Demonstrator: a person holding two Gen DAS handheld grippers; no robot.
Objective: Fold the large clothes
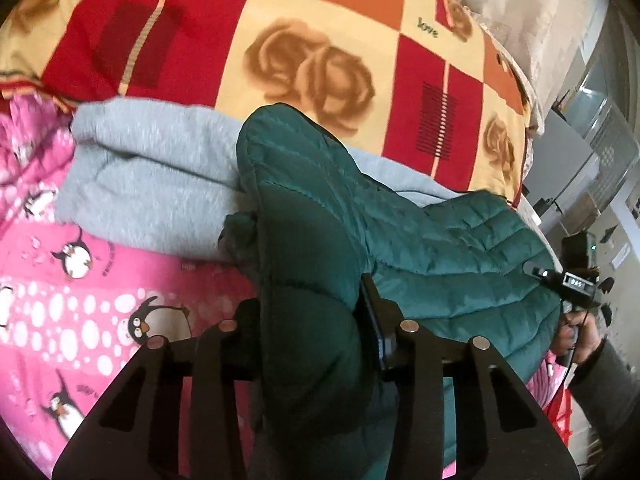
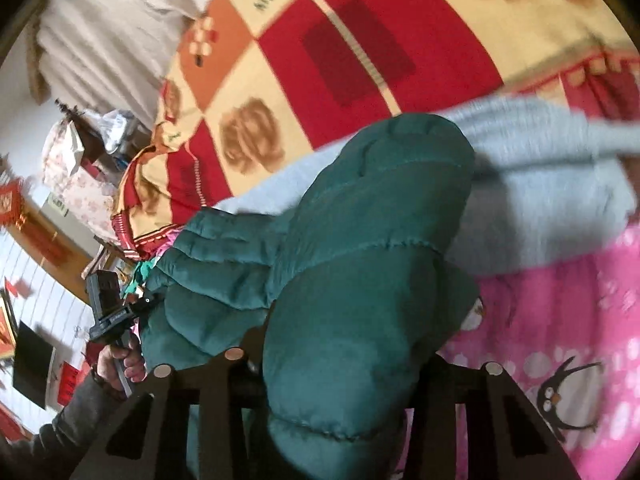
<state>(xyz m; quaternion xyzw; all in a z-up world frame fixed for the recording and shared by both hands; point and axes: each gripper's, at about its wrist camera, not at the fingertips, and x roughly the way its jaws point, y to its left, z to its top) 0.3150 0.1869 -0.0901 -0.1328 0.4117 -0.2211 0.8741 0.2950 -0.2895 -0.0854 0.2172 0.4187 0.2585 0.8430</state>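
A dark green quilted puffer jacket (image 1: 304, 200) lies across the bed, with a thick fold bunched up at each end. My left gripper (image 1: 312, 320) is shut on one fold, which fills the gap between its black fingers (image 1: 376, 320). In the right wrist view my right gripper (image 2: 348, 344) is shut on the other fold of the jacket (image 2: 360, 220). The jacket spans from one gripper to the other. Each view shows the other gripper's body at the jacket's far edge, gripped by a person's hand (image 1: 576, 336) (image 2: 120, 360).
A light grey knitted garment (image 1: 152, 184) (image 2: 540, 200) lies under and behind the jacket. Beneath is a pink penguin blanket (image 1: 80, 300) (image 2: 560, 320), and behind it a red, orange and cream checked quilt (image 1: 280, 40). Furniture and clutter stand past the bed's edge (image 2: 80, 140).
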